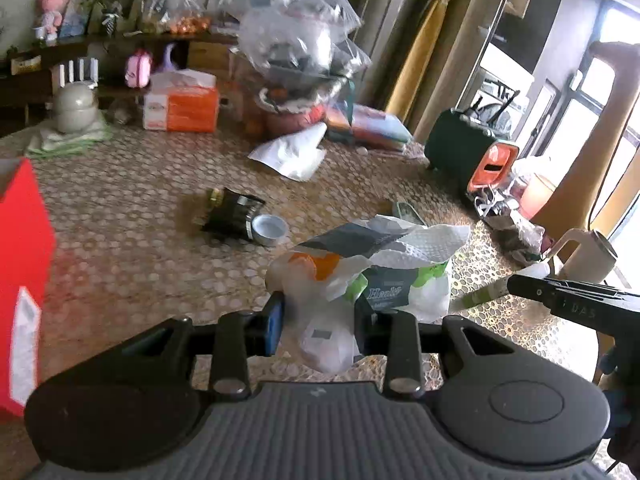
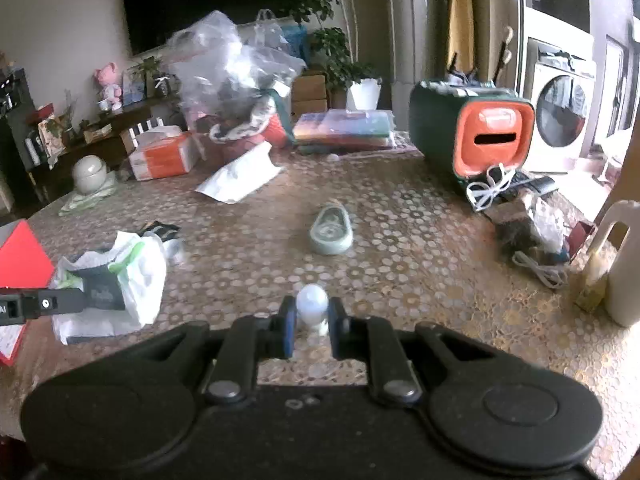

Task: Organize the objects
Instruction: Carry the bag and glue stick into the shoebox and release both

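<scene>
In the left wrist view my left gripper (image 1: 318, 320) is shut on a white plastic bag (image 1: 424, 296), lifted above the patterned table (image 1: 140, 220). The bag holds an orange-capped bottle (image 1: 320, 262), paper towel and a dark packet. In the right wrist view my right gripper (image 2: 312, 316) is shut on a small white round-topped bottle (image 2: 312, 306), also off the table. The same bag (image 2: 136, 280) hangs at the left of that view from the left gripper's fingers (image 2: 60, 302). The right gripper's fingers (image 1: 560, 294) enter the left wrist view from the right edge.
A red box (image 1: 20, 280) stands at the left. A black pouch (image 1: 232, 214), a round tin (image 1: 270, 230) and a pale green dish (image 2: 331, 232) lie mid-table. A green and orange container (image 2: 472, 136), white jug (image 2: 624, 264), tissue box (image 2: 164, 156) and clear bags (image 2: 224, 72) line the far and right sides.
</scene>
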A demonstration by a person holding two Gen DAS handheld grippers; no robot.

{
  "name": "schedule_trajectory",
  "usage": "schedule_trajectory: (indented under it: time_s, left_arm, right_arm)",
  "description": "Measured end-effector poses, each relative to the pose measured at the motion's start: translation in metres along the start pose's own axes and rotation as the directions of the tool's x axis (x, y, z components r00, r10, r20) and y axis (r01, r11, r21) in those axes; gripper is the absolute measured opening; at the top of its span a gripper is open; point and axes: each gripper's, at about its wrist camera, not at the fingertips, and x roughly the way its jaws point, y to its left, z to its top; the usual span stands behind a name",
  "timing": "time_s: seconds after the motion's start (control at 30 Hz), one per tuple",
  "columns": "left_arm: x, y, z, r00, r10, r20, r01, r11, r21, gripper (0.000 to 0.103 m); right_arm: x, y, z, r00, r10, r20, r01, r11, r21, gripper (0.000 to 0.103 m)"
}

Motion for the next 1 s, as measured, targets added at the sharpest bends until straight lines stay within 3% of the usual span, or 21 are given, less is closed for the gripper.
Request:
schedule_trajectory:
  time_s: [0.3,0.5,0.7,1.0]
  left_arm:
    - [-0.062,0.040,0.004,0.996,0.037,0.077,-0.036,0.999,-0.018,0.033]
    - [-0.102,0.073,0.014,0.988,0.094,0.122,-0.092,0.996,-0.022,0.033]
    - [-0.140,0.122,0.024,0.971,0.181,0.156,-0.176,0.983,-0.044,0.033]
    - [-0.186,0.212,0.030,0.926,0.335,0.173,-0.319,0.941,-0.112,0.033]
  right_arm:
    - [-0.034,0.053,0.014,0.997,0.037,0.068,-0.033,0.998,-0.060,0.016]
    - [-0.050,0.107,0.035,0.984,0.140,0.112,-0.126,0.985,-0.118,0.016]
    - [-0.053,0.179,0.058,0.956,0.257,0.139,-0.227,0.953,-0.201,0.016]
    - [-0.042,0.292,0.080,0.898,0.424,0.121,-0.372,0.876,-0.307,0.016]
